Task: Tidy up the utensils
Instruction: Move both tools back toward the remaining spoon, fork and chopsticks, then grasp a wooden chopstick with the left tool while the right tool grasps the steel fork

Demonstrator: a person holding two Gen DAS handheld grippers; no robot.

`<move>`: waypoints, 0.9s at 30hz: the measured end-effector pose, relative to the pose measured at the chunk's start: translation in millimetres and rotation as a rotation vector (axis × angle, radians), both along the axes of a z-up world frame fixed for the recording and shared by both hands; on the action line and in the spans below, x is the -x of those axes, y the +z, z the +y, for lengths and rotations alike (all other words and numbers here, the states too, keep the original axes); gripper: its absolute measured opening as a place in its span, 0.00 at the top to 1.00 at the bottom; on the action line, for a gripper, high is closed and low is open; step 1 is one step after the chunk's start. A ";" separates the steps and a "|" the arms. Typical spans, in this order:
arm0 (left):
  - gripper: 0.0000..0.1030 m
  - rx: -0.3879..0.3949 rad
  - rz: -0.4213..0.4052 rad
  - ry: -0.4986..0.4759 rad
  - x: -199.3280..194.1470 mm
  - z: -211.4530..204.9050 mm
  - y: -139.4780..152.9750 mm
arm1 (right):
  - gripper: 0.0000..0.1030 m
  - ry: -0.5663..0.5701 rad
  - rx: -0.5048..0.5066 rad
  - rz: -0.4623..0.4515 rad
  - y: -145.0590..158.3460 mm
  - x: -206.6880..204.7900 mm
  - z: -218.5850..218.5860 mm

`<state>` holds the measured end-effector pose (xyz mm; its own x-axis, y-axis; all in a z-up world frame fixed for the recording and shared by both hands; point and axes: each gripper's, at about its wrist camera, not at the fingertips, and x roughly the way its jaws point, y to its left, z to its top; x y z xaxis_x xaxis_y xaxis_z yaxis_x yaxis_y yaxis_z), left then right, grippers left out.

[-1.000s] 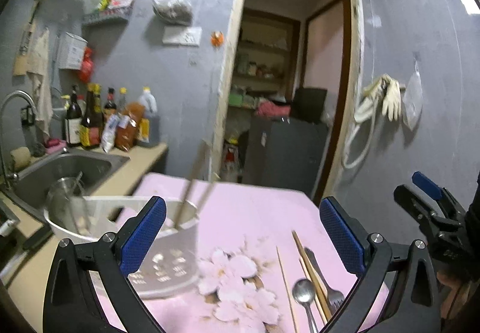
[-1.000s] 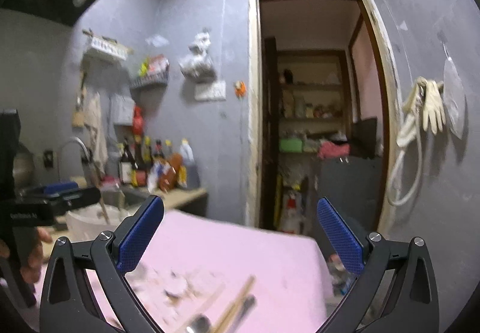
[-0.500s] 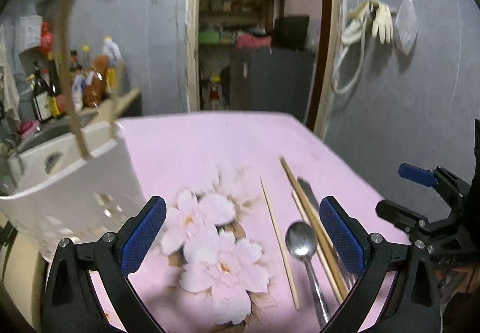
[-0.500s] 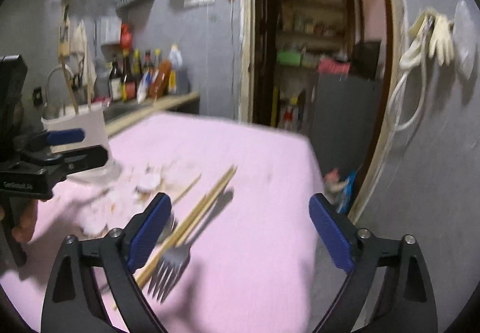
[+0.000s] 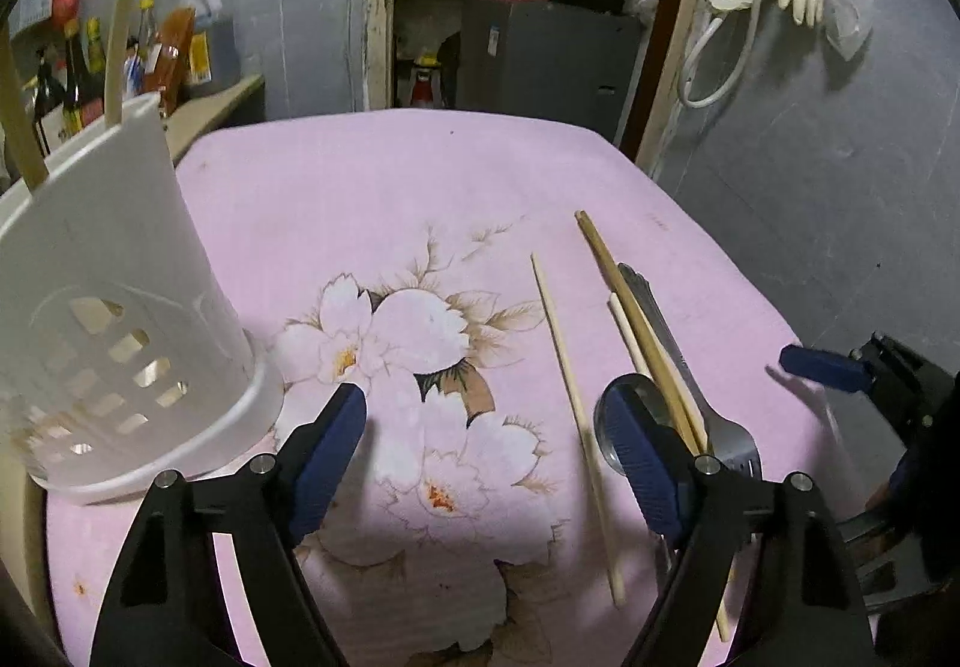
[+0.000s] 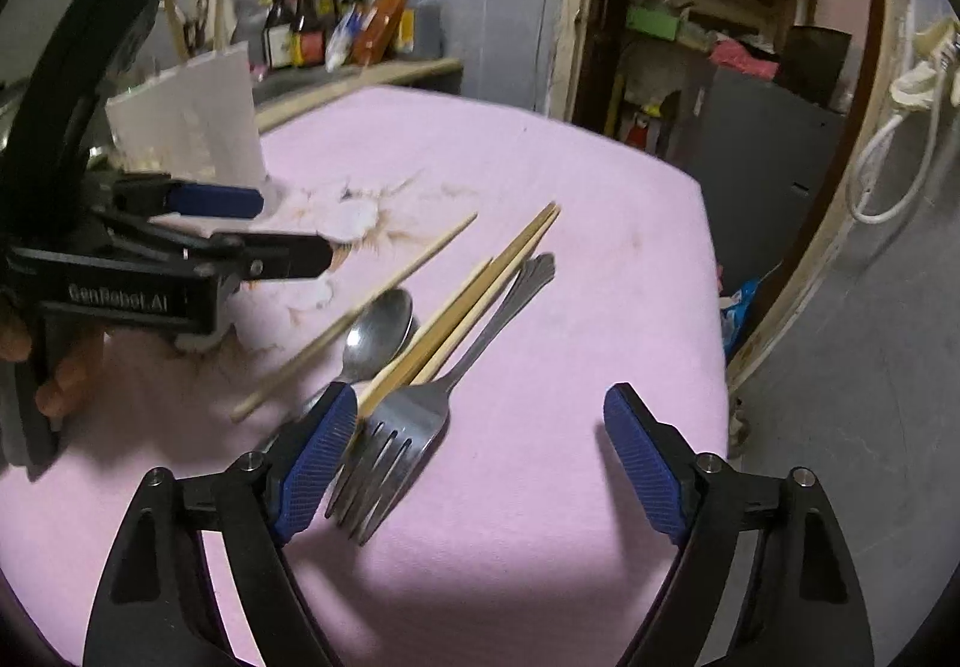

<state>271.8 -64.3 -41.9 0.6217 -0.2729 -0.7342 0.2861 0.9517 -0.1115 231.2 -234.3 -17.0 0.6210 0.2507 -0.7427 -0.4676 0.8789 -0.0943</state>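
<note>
White holder (image 5: 120, 343) stands at the left of the pink-clothed bench (image 5: 372, 187), two sticks already in it. Left tool (image 5: 489, 436): jaws closing, nothing between them, only cloth below. Lone chopstick (image 5: 570, 385), then spoon (image 6: 378, 334), chopstick pair (image 6: 474, 307) and fork (image 6: 390, 439) lie touching and overlapping. Right tool (image 6: 480, 448): jaws closing, empty, just beside the fork. Risk judged: neighbours dragged or scattered when one piece is pinched.

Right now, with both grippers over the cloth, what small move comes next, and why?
Probably ease the right gripper left and down over the fork. Its closing jaws hold nothing, and the fork's tines lie just inside its left pad. The chopsticks cross the fork's handle, so lift slowly. The holder stands ready at left.
</note>
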 end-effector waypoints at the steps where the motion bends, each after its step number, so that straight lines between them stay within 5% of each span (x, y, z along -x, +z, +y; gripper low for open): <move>1: 0.28 0.005 0.006 -0.002 -0.4 1.0 0.2 | 0.23 0.000 0.006 0.006 -1.6 -0.6 0.4; 15: 0.67 0.049 0.121 -0.078 -33.5 -13.1 -1.4 | 0.34 -0.066 0.070 -0.019 16.5 -4.4 -25.0; 27: 0.87 0.031 0.237 -0.086 -75.2 -25.9 -5.0 | 0.61 -0.104 -0.091 0.147 1.3 -50.6 -39.1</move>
<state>346.9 -90.2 -46.9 0.4065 -0.3419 -0.8473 0.3281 0.9201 -0.2138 281.8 -273.5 -15.7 0.5333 0.2612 -0.8046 -0.3769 0.9249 0.0504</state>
